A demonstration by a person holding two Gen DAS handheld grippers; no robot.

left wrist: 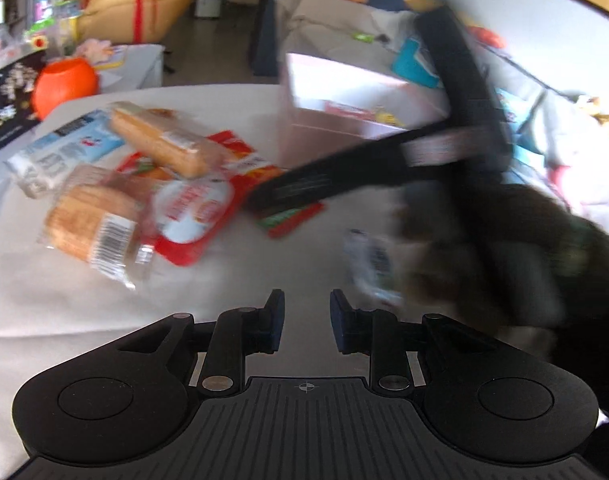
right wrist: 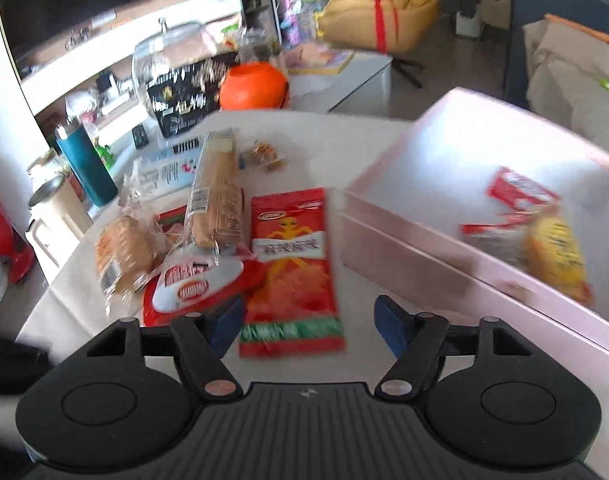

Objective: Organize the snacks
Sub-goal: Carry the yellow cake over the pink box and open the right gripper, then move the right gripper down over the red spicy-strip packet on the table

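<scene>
While your right gripper (right wrist: 304, 322) gapes wide and empty over the red snack packet (right wrist: 292, 272) beside the pink box (right wrist: 416, 272), straddle it squarely; left gripper (left wrist: 307, 322) narrow, empty.

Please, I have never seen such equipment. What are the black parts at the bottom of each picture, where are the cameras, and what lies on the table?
A person holds a handheld gripper in each hand; a camera on each looks along its fingers. The left gripper is nearly closed and empty. The right gripper is open and empty above a red snack packet. On the white table lie wrapped bread and other snacks. A pink box already holds some snacks.
</scene>
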